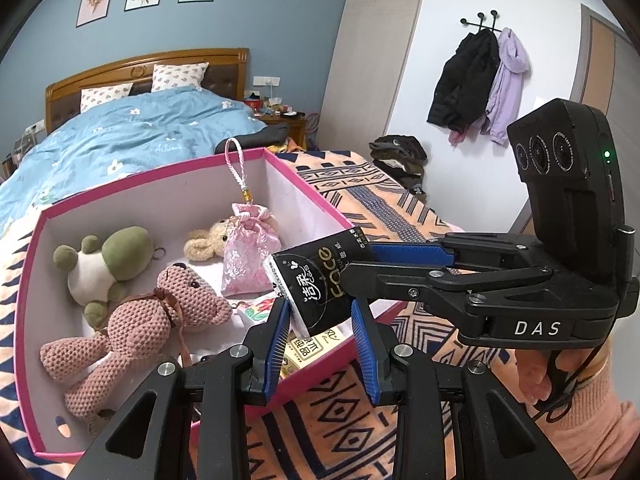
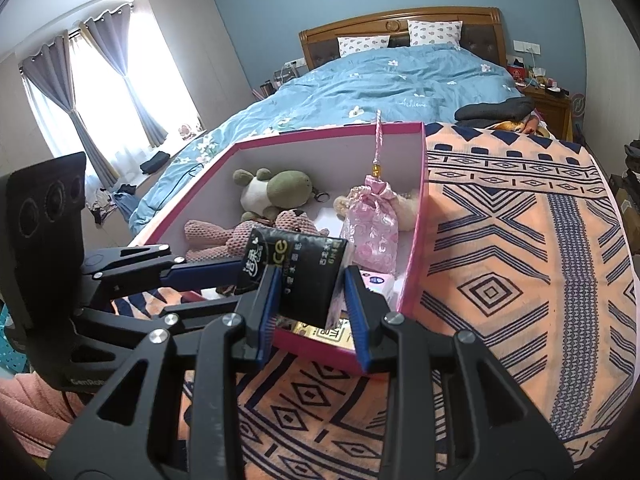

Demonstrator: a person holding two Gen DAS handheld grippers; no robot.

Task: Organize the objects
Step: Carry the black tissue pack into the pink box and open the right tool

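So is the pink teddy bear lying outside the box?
No, the pink teddy bear lies inside the pink box, next to the green frog toy.

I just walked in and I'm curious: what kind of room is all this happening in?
A bedroom in someone's home, it seems. There is a bed with a wooden headboard and pillows, curtains at a bright window, and jackets hanging on wall hooks.
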